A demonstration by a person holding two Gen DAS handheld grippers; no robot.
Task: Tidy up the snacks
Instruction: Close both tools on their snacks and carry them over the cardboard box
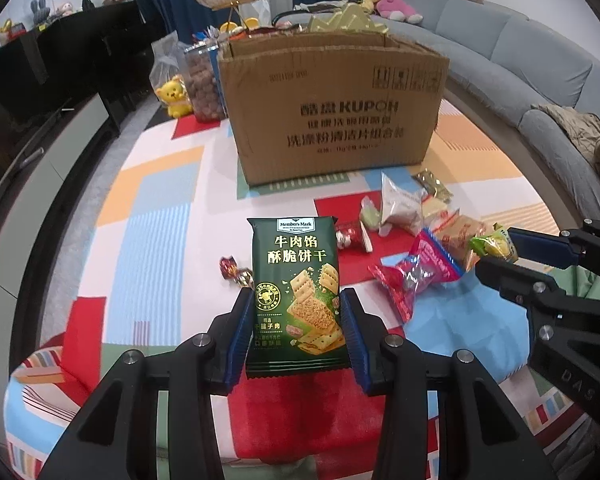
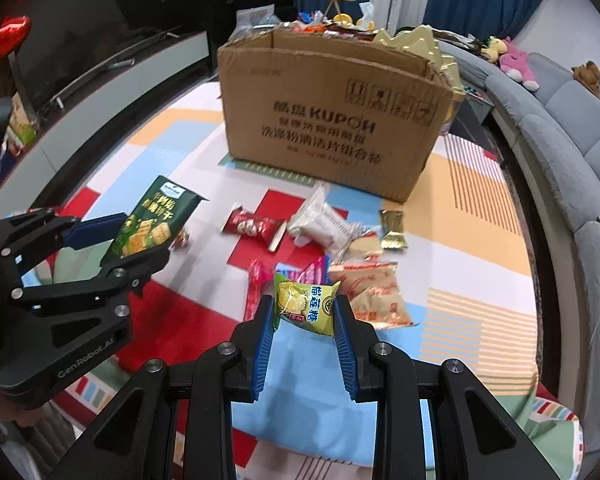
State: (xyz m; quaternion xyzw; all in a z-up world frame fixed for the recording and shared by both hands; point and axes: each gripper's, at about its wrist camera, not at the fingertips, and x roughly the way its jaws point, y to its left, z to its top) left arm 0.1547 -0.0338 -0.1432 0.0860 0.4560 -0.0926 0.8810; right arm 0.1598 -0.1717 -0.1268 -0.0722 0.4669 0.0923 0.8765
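My left gripper (image 1: 298, 300) is shut on a dark green biscuit packet (image 1: 294, 280) and holds it upright above the patterned cloth. It also shows in the right wrist view (image 2: 148, 228) at the left. My right gripper (image 2: 304, 304) is shut on a small yellow-green durian candy packet (image 2: 306, 308), also seen in the left wrist view (image 1: 494, 244) at the right. An open brown cardboard box (image 1: 336, 112) stands behind, also in the right wrist view (image 2: 332, 120).
Loose snacks lie on the cloth: a red packet (image 2: 252, 224), a white packet (image 2: 324, 220), a gold wrapper (image 2: 392, 228), orange biscuit packs (image 2: 372, 292), a pink-red bag (image 1: 416, 276). A grey sofa (image 1: 540, 60) curves at right. A yellow toy (image 1: 174, 96) and nut jar (image 1: 204, 84) stand left of the box.
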